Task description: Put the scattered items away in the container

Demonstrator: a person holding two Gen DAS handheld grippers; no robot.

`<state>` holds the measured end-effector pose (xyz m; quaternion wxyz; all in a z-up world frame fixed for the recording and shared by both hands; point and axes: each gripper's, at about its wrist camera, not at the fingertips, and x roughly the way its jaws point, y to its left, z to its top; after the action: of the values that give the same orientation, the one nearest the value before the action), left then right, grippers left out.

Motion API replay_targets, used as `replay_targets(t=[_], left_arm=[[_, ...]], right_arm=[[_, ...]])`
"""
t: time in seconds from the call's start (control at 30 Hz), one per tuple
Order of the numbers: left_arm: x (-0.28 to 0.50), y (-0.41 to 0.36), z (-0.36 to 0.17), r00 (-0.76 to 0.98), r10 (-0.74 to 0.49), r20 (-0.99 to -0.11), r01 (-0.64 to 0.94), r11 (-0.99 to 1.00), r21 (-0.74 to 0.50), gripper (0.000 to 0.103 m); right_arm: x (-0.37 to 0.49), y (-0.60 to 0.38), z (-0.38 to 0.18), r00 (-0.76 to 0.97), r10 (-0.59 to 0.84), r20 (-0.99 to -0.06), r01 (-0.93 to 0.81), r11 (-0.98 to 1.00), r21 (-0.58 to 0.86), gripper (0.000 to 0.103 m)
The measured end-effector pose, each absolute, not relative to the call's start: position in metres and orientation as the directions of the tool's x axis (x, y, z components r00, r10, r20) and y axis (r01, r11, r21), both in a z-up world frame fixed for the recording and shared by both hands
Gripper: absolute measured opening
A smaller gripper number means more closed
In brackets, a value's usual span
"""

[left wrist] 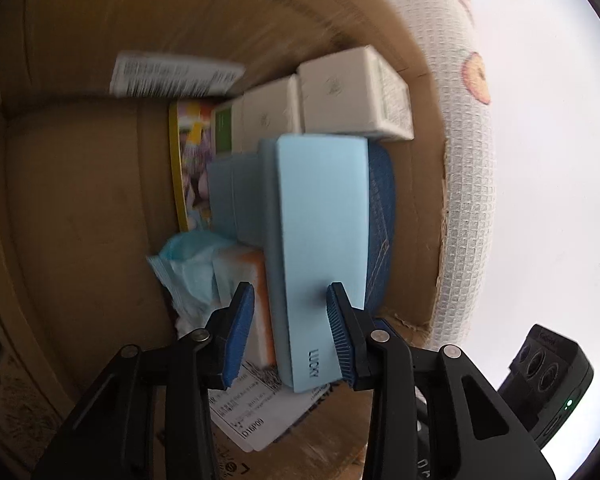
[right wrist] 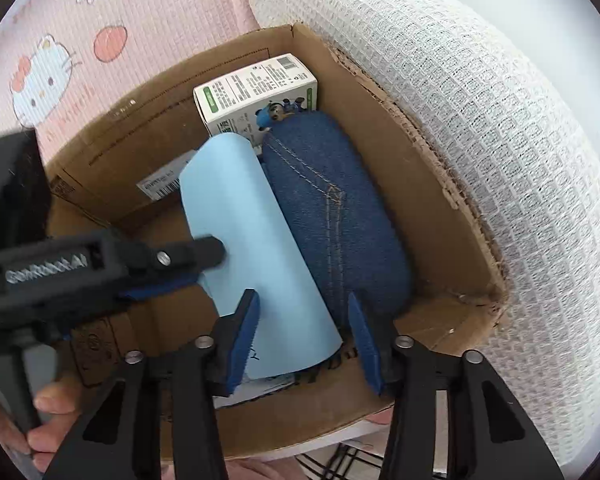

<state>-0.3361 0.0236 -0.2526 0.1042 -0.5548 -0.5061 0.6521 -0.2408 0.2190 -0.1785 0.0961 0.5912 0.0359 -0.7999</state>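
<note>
An open cardboard box (right wrist: pixel 440 184) holds the tidied items. A light blue case marked LUCKY (left wrist: pixel 320 240) stands on edge inside it; it also shows in the right wrist view (right wrist: pixel 252 248). My left gripper (left wrist: pixel 290 328) is open astride the case's near end, one pad touching it. It shows from the side in the right wrist view (right wrist: pixel 196 264). A denim pouch (right wrist: pixel 340 216) lies beside the case. My right gripper (right wrist: pixel 304 340) is open above the box's near end, holding nothing.
White cartons (left wrist: pixel 352 96), a green-and-white carton (right wrist: pixel 256 92), a colourful flat pack (left wrist: pixel 192 164) and a tissue packet (left wrist: pixel 192 268) also lie in the box. A white waffle blanket (right wrist: pixel 500 140) presses on the box's right wall. A pink cartoon mat (right wrist: pixel 60 60) lies beyond.
</note>
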Motion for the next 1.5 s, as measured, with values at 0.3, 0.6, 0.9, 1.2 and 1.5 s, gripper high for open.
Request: replay_targets(t=[0.3,0.6,0.9,1.2,1.5], left_arm=[[-0.345,0.017,-0.250,-0.339,0.707,-0.621,0.426,-0.473,-0.771,0.040],[-0.356,0.016,-0.227,-0.364,0.678,-0.639,0.360,-0.530,-0.768,0.025],[-0.374,0.017,-0.217,-0.332,0.659,-0.675,0.351,-0.578,-0.737,0.026],[-0.367,-0.011,-0.181,-0.370,0.536,-0.759,0.386,-0.654,-0.651,0.044],[-0.295,-0.036,-0.121,-0.498,0.472,-0.728,0.353,-0.656,-0.667,0.054]], right_arm=[[-0.237,0.206,-0.188,-0.282,-0.161,-0.946,0.286,-0.955,0.077,0.027],[-0.243,0.213,-0.181,-0.306,-0.090,-0.948,0.245,-0.969,0.013,0.027],[-0.237,0.221,-0.173,-0.302,-0.054,-0.952,0.194,-0.981,-0.005,0.027],[-0.217,0.214,-0.143,-0.332,-0.041,-0.942,0.187,-0.982,-0.023,0.027],[-0.178,0.173,-0.098,-0.420,-0.055,-0.906,0.198,-0.980,-0.032,0.027]])
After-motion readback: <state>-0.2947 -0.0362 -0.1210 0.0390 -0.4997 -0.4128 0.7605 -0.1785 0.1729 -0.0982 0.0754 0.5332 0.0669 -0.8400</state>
